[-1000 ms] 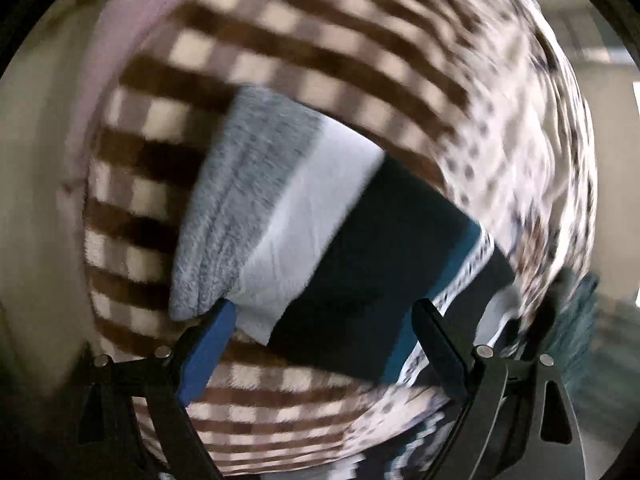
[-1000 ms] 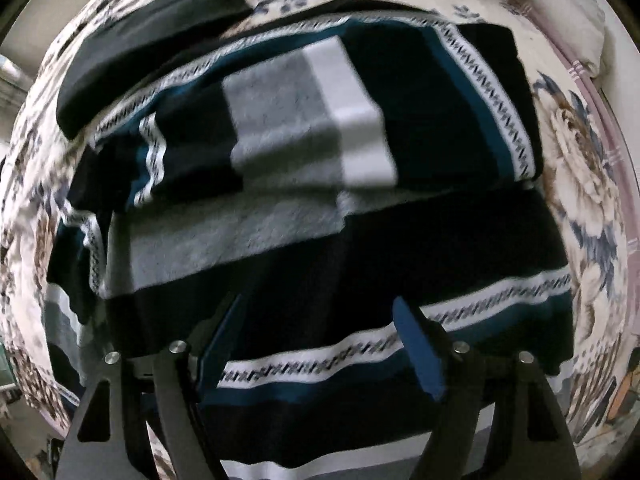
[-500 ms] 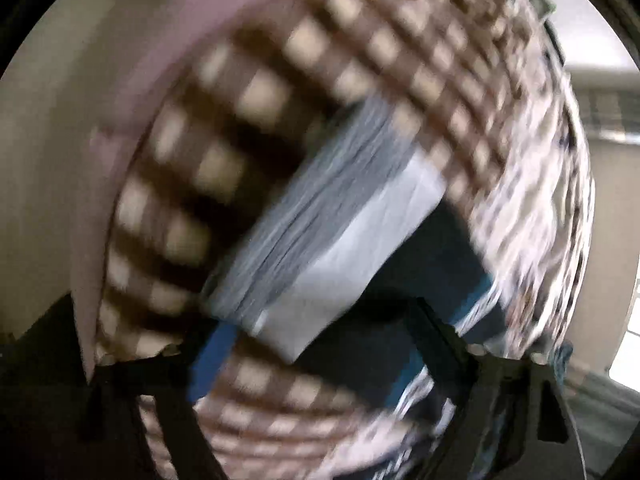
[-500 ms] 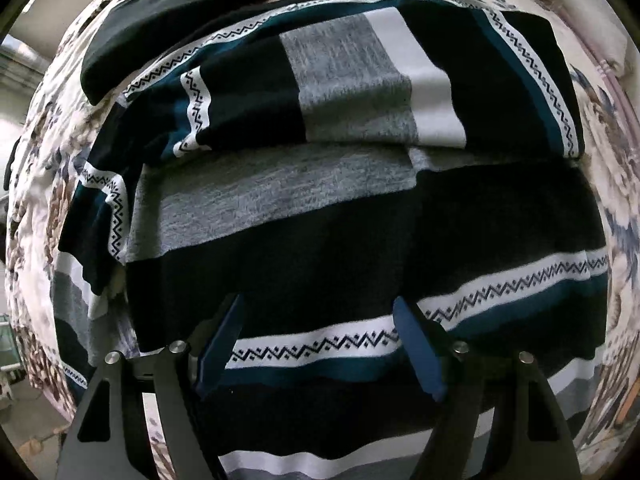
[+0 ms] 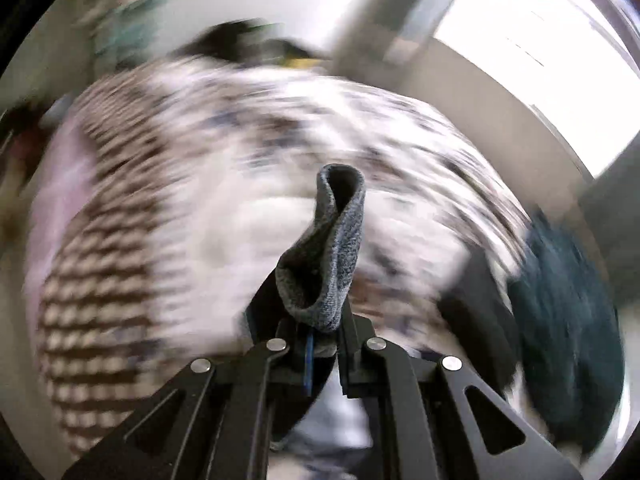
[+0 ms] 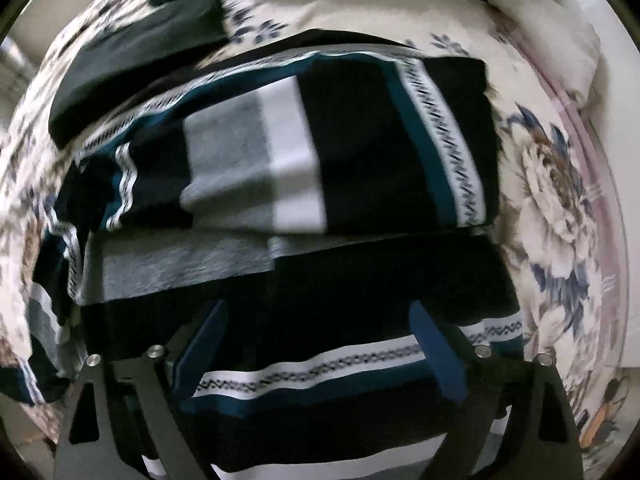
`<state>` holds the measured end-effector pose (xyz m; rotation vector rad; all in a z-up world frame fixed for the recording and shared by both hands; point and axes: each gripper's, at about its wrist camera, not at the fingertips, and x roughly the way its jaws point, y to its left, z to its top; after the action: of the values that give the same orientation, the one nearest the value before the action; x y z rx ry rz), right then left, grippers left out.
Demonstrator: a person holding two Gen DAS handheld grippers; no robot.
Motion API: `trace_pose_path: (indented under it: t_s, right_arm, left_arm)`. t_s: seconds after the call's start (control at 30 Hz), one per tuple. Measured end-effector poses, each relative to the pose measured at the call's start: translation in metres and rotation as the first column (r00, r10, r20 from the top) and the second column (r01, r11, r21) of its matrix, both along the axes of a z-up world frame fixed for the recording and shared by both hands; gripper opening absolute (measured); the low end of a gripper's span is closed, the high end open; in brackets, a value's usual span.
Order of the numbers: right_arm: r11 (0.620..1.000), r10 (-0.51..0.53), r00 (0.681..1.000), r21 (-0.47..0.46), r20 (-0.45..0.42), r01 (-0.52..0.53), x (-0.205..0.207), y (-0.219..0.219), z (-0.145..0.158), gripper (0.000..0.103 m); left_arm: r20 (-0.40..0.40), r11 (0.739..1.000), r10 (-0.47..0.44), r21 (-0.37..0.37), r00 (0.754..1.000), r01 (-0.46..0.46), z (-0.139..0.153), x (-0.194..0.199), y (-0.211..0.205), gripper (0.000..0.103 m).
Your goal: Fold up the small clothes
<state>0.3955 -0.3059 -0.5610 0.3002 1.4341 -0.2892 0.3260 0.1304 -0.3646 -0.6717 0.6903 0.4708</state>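
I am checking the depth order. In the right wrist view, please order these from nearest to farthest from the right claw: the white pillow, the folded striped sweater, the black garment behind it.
From the right claw, which is opening with nothing between its fingers:
1. Folded striped sweater, directly below and ahead.
2. Black garment, beyond it, upper left.
3. White pillow, far upper right corner.

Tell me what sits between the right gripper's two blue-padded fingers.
In the right wrist view, the black knitted sweater with white, teal and grey stripes lies under the gap. The right gripper is opening, and its fingers are not pressing the cloth.

place: home bedroom | evidence: floral bedspread (image 6: 560, 208), pillow (image 6: 560, 32)
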Motion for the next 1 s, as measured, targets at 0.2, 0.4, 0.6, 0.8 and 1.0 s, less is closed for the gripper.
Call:
trace_pose_path:
  t_s: [0.2,0.4,0.6,0.8,1.0]
  right_arm:
    - [0.987,-0.135,0.991,0.088,-0.007,0.135,-0.019,-0.075,-0.009,0.094]
    - [0.974,-0.212,0.977,0.082,-0.015,0.212,-0.029,-0.154,-0.018,0.094]
    - [0.964,-0.233,0.972,0.124,-0.020,0.234,-0.032,-0.208,-0.019,0.094]
    - [0.925,-0.283,0.958,0.276,0.044,0.261,-0.014,-0.236,0.001,0.094]
    - [0.892,-0.267,0.959,0.401,0.093,0.210,0.044,-0.215,-0.009,0.084]
  left_arm:
    - [0.026,0.872,-0.490,0.007,0.871,0.490,0.010,0.096,-0.190,0.007]
    - [-0.057,0.604,-0.797,-0.055,0.602,0.795,-0.041,0.133,-0.373,0.010]
    - [-0.128,0.451,-0.891,-0.156,0.435,0.879,-0.067,0.131,-0.423,0.072]
    - [-0.217,0.610,-0.785,-0.107,0.580,0.785,-0.056,0.122,-0.321,0.100]
    - [-0.428,0.777,-0.562,0.019,0.708,0.629,-0.105,0.157,-0.204,0.100]
